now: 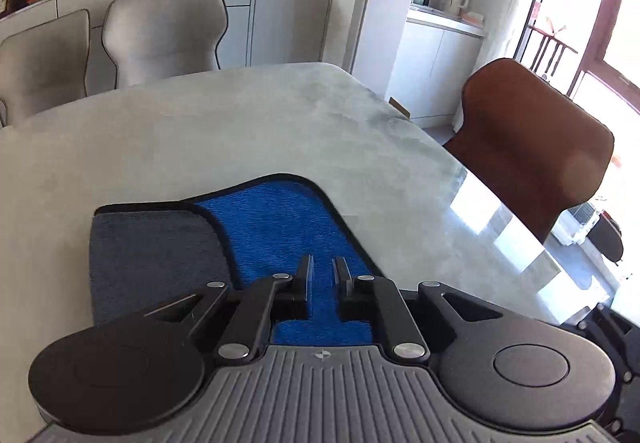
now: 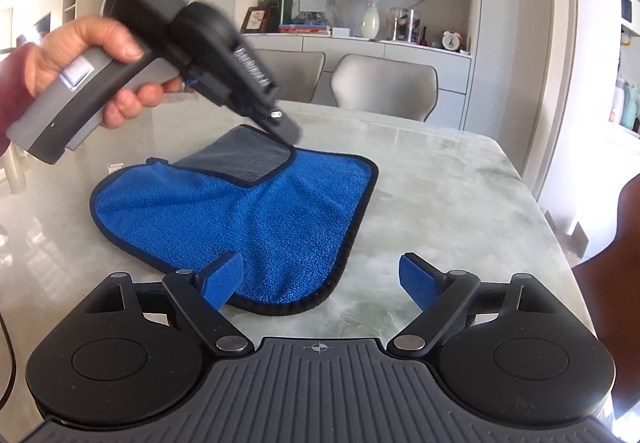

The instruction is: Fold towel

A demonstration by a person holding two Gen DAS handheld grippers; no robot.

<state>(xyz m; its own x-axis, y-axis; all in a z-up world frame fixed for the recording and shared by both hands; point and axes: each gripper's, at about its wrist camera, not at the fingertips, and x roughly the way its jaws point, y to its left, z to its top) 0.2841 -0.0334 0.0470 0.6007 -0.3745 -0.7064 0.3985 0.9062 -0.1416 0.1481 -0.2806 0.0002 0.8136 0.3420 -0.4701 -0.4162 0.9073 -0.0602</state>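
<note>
A blue towel (image 2: 256,219) with a grey underside (image 2: 240,159) and black hem lies on the marble table (image 2: 440,195). Its far corner is lifted and folded over, grey side up. My left gripper (image 2: 286,137), held in a hand, has its tips at that lifted corner; whether it pinches the cloth I cannot tell. In the left wrist view its fingers (image 1: 323,269) stand a small gap apart over the blue towel (image 1: 280,227), beside the grey flap (image 1: 152,259). My right gripper (image 2: 320,275) is open and empty, low over the near corner of the towel.
Two beige chairs (image 2: 384,87) stand at the table's far side, a brown chair (image 1: 532,147) at its end. A sideboard (image 2: 360,43) with a vase, clock and books runs along the wall. Bare tabletop (image 1: 240,115) lies beyond and right of the towel.
</note>
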